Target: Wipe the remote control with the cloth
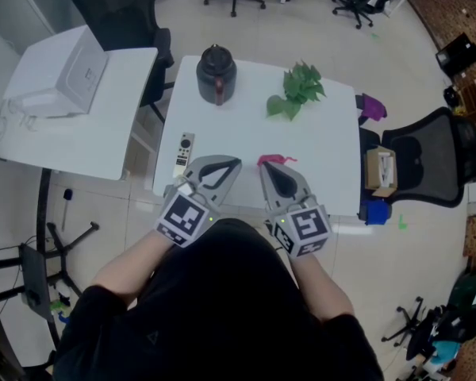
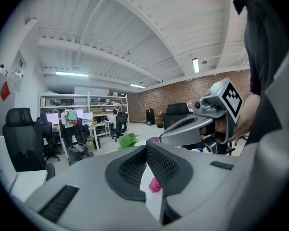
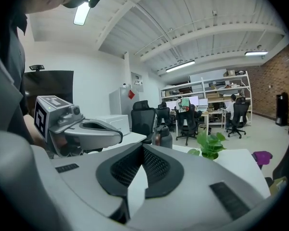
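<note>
The remote control (image 1: 185,153), slim and light grey, lies near the left edge of the white table (image 1: 325,149). A pink cloth (image 1: 276,160) lies near the table's front edge, partly hidden behind my right gripper (image 1: 264,167). My left gripper (image 1: 235,164) hovers beside it, to the right of the remote. Both grippers are held up over the front edge, tips close together, jaws shut with nothing in them. In the left gripper view a bit of the pink cloth (image 2: 155,185) shows below the shut jaws, and the right gripper (image 2: 192,126) is alongside. The right gripper view shows the left gripper (image 3: 86,131).
A dark kettle (image 1: 216,74) and a green plant (image 1: 299,92) stand at the table's far side, and a purple object (image 1: 373,107) sits at its right edge. A black office chair (image 1: 436,157) holding a cardboard box (image 1: 381,169) stands right. A side table with a white box (image 1: 71,78) stands left.
</note>
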The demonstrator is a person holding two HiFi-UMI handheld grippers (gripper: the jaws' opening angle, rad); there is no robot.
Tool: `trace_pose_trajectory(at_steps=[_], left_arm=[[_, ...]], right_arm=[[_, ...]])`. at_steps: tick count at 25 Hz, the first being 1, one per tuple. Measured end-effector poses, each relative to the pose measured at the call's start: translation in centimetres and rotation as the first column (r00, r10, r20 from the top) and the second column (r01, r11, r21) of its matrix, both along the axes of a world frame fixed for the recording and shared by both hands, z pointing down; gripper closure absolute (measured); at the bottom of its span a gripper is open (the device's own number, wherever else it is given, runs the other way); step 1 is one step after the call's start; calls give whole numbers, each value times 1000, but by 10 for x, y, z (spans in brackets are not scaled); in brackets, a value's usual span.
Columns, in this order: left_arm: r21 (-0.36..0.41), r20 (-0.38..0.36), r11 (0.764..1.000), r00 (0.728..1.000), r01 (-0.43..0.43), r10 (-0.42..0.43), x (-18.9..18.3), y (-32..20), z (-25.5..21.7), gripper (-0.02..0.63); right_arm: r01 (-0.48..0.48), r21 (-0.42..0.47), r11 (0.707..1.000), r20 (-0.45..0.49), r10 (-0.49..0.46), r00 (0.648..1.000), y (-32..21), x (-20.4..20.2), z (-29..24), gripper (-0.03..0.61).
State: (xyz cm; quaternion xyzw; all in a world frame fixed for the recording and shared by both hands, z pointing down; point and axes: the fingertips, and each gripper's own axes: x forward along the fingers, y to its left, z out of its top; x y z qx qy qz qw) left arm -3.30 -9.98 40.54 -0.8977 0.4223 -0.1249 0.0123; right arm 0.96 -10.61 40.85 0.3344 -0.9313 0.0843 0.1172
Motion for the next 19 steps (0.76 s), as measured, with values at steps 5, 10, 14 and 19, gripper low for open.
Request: trace_pose_trajectory(at_steps=[5,10,14,19], left_arm=[[-14,4,1000,1000,-3,3,2,-1,4,612],[-27,9,1000,1000,5,-5,1,-3,5,612],[-29,17,1000,1000,3,-3,2,-3,6,612],[-38,7,999,1000,13,-13,2,-2,6,612]], right_arm=[[10,-7,1000,4,-10,1000,2,-4,-1,578],[8,-7,1000,-2,-8,1000,1,-3,-1,578],[9,-10,1000,-2,-9,1000,2,-3,0,578],[23,-7,1000,8,-23,1000,3,-6,-1,578]])
